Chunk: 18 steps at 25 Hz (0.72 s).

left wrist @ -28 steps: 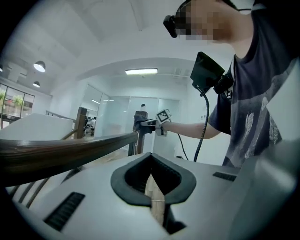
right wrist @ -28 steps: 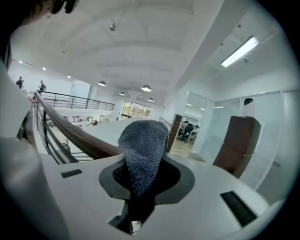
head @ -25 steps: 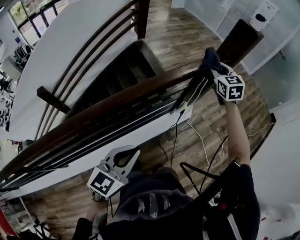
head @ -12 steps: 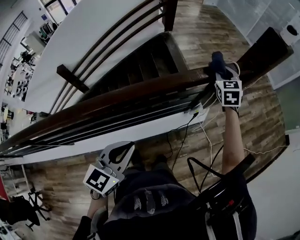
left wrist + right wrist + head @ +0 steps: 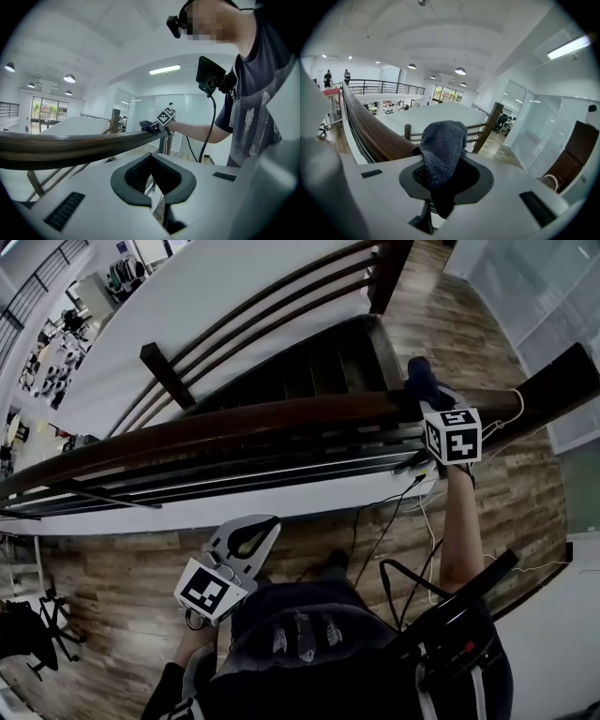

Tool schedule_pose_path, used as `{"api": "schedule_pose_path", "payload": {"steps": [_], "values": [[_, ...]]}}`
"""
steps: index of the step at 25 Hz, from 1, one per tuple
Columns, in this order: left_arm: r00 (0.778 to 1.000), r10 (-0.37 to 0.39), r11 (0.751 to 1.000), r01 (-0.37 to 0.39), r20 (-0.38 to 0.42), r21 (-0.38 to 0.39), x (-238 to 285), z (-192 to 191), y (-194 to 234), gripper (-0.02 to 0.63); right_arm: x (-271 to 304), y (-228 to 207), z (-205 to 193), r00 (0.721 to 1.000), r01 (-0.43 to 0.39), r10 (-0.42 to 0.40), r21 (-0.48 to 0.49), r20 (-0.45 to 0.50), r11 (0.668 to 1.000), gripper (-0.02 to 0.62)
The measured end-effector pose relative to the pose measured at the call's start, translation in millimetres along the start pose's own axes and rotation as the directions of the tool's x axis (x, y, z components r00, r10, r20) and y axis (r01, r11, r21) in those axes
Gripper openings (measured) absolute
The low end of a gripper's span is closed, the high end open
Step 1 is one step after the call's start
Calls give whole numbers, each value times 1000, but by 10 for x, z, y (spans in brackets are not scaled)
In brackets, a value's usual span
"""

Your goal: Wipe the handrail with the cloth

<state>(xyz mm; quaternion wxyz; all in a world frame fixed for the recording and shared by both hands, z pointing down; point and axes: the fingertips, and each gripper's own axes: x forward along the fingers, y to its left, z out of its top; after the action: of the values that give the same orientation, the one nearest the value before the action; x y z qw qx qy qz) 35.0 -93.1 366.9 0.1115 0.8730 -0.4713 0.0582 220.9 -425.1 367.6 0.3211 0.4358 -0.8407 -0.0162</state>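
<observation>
The dark brown wooden handrail (image 5: 234,432) runs across the head view from lower left to upper right. A dark blue cloth (image 5: 418,381) lies on top of the handrail near its right end, and my right gripper (image 5: 419,393) is shut on it. In the right gripper view the cloth (image 5: 443,140) bulges up out of the jaws, with the handrail (image 5: 370,133) stretching away to the left. My left gripper (image 5: 249,540) is shut with nothing in it and hangs below the rail, close to the person's body. From the left gripper view the handrail (image 5: 70,145) passes just above the jaws.
Beyond the rail a staircase (image 5: 300,371) drops away, with a second banister (image 5: 272,310) on its far side. Thin metal bars (image 5: 234,474) run under the handrail. A dark post (image 5: 562,381) ends the rail at right. Cables (image 5: 375,521) trail over the wooden floor (image 5: 112,587).
My right gripper has slid the cloth leftward along the handrail, away from the end post. The head view has swung. The left gripper has stayed low and shut.
</observation>
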Motion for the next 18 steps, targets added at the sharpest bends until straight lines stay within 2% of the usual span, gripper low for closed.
{"api": "schedule_pose_path", "payload": {"steps": [5, 8, 13, 18], "values": [[999, -20, 1000, 20, -35, -1, -1064, -220, 471, 8, -70, 995, 521, 1000, 8, -8, -14, 1, 1000, 60], [998, -20, 1000, 20, -65, -4, -1529, -309, 764, 8, 26, 1747, 821, 1000, -30, 30, -42, -3, 999, 60], [996, 71, 997, -72, -60, -3, -2034, -360, 1181, 8, 65, 3033, 1314, 988, -148, 153, -133, 29, 980, 60], [985, 164, 986, -164, -53, 9, -2380, -303, 1368, 8, 28, 4113, 1757, 950, -301, 313, -266, 5, 916, 60]]}}
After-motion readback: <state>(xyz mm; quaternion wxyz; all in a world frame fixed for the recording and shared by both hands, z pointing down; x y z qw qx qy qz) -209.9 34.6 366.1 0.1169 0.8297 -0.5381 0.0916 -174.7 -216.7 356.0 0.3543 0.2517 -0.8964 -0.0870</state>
